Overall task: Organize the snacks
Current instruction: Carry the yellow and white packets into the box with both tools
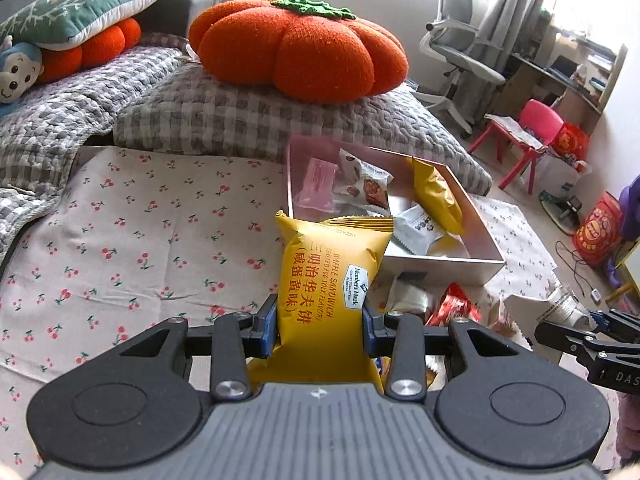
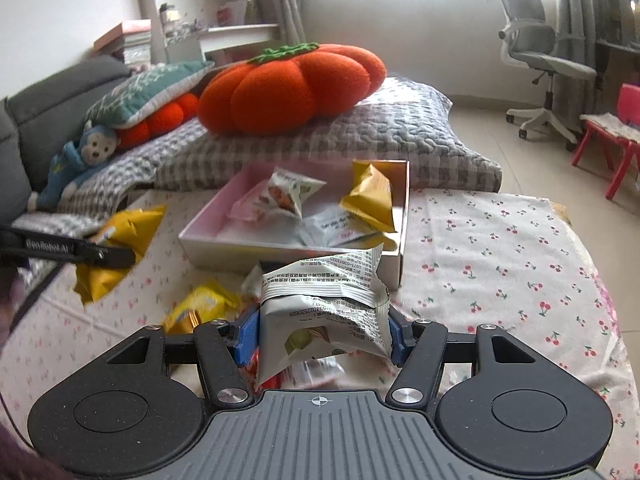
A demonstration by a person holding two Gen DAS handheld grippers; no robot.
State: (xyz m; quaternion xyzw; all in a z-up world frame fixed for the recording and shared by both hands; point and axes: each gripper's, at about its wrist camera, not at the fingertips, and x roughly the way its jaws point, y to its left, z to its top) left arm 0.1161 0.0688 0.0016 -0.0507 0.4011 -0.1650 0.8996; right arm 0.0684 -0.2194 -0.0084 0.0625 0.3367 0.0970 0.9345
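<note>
- Left wrist view: the yellow waffle sandwich packet (image 1: 332, 280) sits pinched between the blue pads of the left gripper (image 1: 320, 330), standing upright with its top edge just in front of the near wall of the box (image 1: 440, 262).
- Right wrist view: the right gripper (image 2: 323, 334) is clamped on a crumpled white snack packet (image 2: 324, 308), held right in front of that same box (image 2: 288, 250).
- Box already has a few snacks in it: another yellow packet (image 2: 370, 198), plus some white ones.
- More loose snacks (image 2: 204, 306) lie on the cherry-print cloth (image 2: 500, 264) just beside the box.
- Big orange pumpkin cushion (image 1: 296, 46) sits on the grey checked blanket (image 1: 240, 116) behind everything.
</note>
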